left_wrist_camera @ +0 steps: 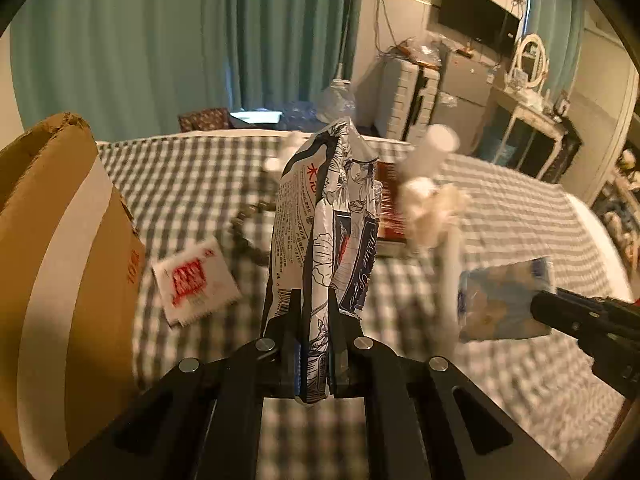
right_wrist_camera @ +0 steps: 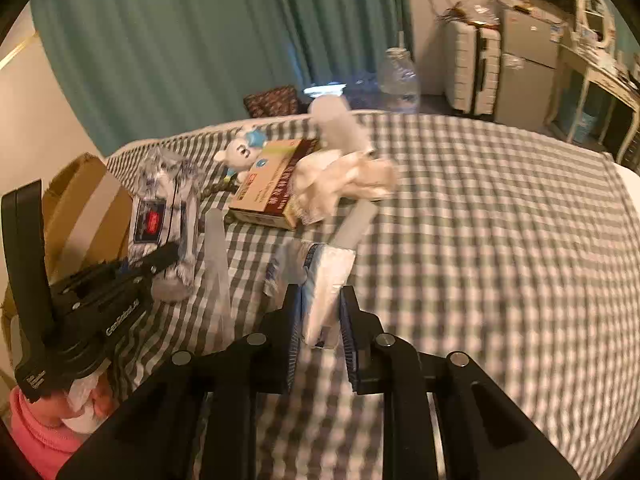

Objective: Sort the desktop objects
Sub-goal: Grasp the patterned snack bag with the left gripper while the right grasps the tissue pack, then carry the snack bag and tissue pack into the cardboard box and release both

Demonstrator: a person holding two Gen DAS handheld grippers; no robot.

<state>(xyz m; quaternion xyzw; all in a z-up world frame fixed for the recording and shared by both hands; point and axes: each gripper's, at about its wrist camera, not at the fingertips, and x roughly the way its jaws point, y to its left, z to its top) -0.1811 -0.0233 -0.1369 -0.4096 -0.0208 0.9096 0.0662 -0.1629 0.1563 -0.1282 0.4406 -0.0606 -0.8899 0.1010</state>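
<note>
Both grippers loaded: the left gripper (left_wrist_camera: pixel 314 344) has its fingers pinching the tall printed tissue pack (left_wrist_camera: pixel 324 216), held upright above the checked bed (left_wrist_camera: pixel 520 208) beside the cardboard box (left_wrist_camera: pixel 60 260). The right gripper (right_wrist_camera: pixel 320 320) pinches a small blue-and-white tissue packet (right_wrist_camera: pixel 324 280). Early going, I'd judge: the book (right_wrist_camera: pixel 272 184), plush toy (right_wrist_camera: pixel 240 152), red sachet (left_wrist_camera: pixel 194 280) and crumpled paper (right_wrist_camera: pixel 344 180) lie unsorted

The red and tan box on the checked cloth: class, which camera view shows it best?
The right wrist view: the box shows its printed top and front edge, partly covered by crumpled tissue. The left wrist view shows only a blurred sliver behind the held tissue pack.
</note>
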